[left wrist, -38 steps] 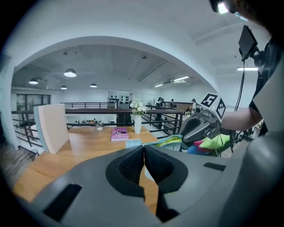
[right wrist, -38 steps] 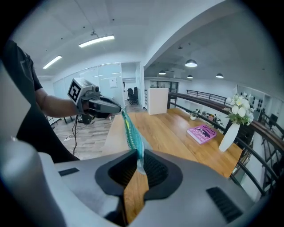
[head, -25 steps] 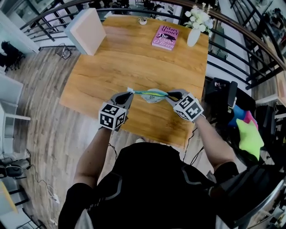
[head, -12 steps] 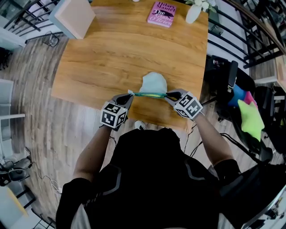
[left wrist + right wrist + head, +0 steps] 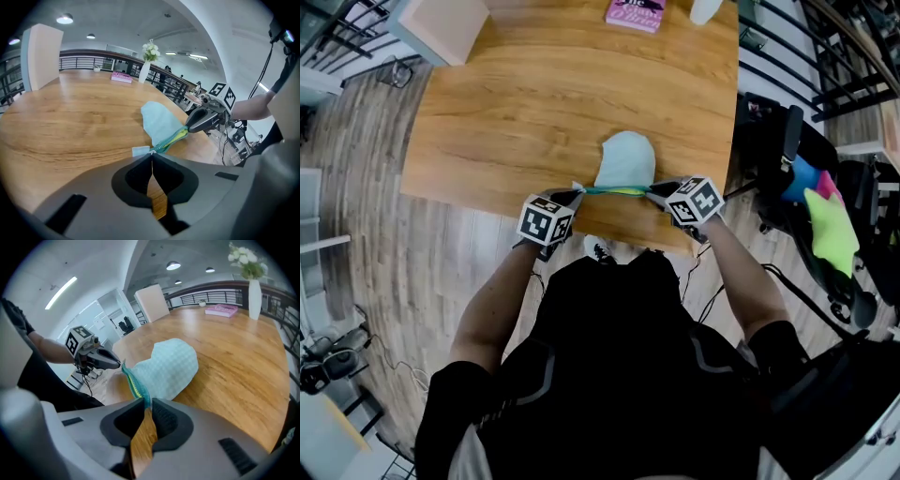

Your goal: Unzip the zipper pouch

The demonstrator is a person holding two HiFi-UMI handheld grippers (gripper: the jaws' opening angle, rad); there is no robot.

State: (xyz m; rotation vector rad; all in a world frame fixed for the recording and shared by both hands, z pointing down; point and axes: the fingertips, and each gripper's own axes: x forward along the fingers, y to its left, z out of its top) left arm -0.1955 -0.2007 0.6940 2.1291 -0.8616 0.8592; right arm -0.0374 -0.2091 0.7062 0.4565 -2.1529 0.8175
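1. Pale mint checked zipper pouch [image 5: 625,161] lies over the table's [image 5: 534,112] near edge, its teal-yellow zipper [image 5: 614,191] taut between both grippers.
2. Left gripper [image 5: 577,191]: jaws fully together, pinching the zipper's end, white tab [image 5: 140,151] beside the tips.
3. Right gripper [image 5: 654,190]: jaws nearly together, clamped on the zipper's other end.

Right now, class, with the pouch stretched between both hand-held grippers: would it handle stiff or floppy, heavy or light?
Probably floppy: only the zipper edge looks taut between the left hand-held gripper and right hand-held gripper, while the pouch itself drapes forward. Likely light: two pinches at its ends seem to carry it. Soft cloth, so hardly fragile.
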